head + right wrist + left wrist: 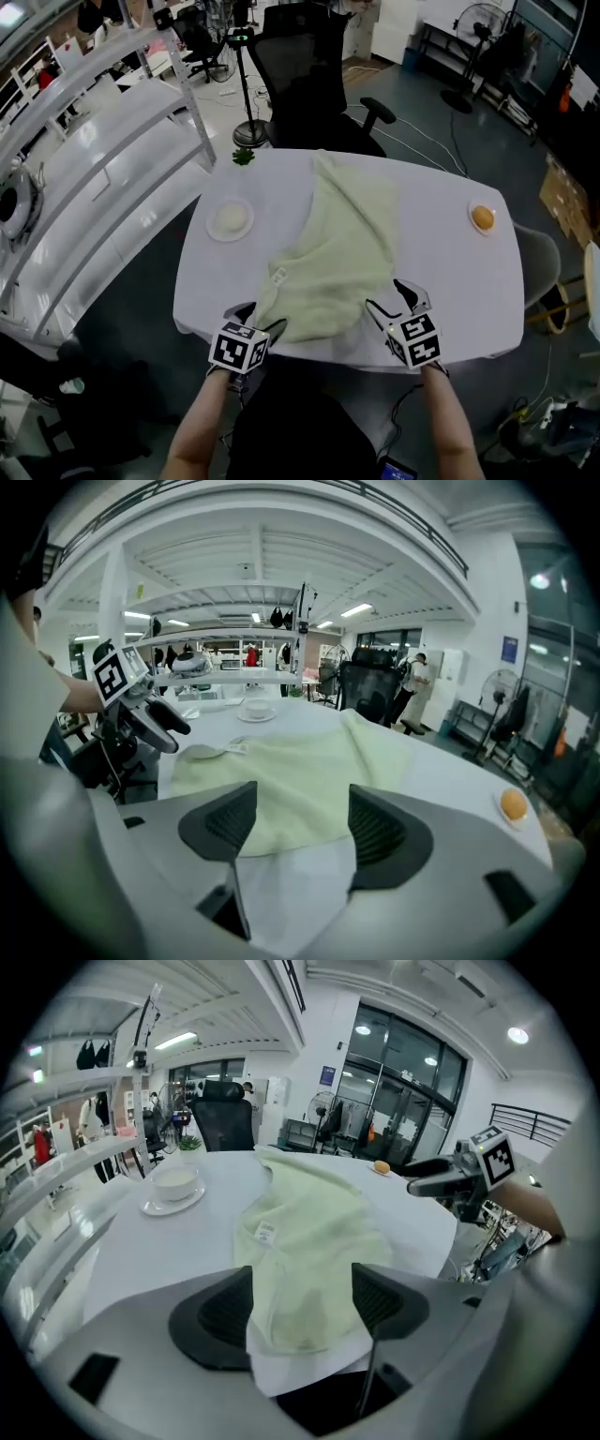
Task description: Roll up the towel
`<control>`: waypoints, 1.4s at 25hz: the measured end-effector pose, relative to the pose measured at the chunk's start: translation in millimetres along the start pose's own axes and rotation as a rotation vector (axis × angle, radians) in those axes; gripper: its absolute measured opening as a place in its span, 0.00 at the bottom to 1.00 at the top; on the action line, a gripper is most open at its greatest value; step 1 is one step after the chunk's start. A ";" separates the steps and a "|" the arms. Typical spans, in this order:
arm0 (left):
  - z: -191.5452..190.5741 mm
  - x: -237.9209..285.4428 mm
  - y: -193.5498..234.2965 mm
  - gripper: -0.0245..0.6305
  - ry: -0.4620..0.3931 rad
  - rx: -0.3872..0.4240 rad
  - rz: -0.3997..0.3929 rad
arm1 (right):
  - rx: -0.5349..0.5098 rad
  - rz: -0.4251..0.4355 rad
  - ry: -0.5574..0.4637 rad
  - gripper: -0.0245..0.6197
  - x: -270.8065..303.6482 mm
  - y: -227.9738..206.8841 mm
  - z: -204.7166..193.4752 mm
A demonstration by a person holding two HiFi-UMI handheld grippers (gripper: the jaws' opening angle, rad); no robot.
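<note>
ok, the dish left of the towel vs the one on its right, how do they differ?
The left dish carries a white bowl; the right dish carries a small orange thing. The left dish looks larger than the right dish. The left dish sits close to the towel; the right dish sits well apart from it, near the table edge. Both are white, round and not touching the towel.

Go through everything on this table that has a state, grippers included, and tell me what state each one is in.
Towel: unrolled, lying rumpled on the table.
Left gripper: open, jaws either side of the towel's near corner.
Right gripper: open, jaws at the towel's near edge.
Bowl: upright on its saucer.
Orange: whole, unpeeled.
</note>
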State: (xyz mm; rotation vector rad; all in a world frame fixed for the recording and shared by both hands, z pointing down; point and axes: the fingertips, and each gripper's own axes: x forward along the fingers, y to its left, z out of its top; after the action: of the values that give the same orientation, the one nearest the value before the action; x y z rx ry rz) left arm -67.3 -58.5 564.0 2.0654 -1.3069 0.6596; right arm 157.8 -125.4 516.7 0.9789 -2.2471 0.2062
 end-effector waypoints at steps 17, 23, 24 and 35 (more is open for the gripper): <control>0.0 32.3 44.3 0.29 0.020 0.039 0.202 | 0.387 0.141 0.104 0.60 22.9 115.4 -91.7; -11.3 12.2 76.2 0.11 -0.022 -0.095 0.222 | 0.451 0.115 0.165 0.61 52.3 128.9 -90.0; -14.2 8.8 80.2 0.11 -0.026 -0.121 0.215 | 0.436 0.098 0.175 0.59 56.5 130.7 -89.2; -28.2 -15.6 117.3 0.09 -0.077 -0.272 0.136 | 0.370 -0.025 0.175 0.22 71.0 130.3 -63.7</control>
State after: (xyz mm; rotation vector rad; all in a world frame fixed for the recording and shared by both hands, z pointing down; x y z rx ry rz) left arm -183.4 -68.0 599.2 1.8092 -1.5020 0.4351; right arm 64.5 -50.9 625.4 1.1290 -2.0737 0.6892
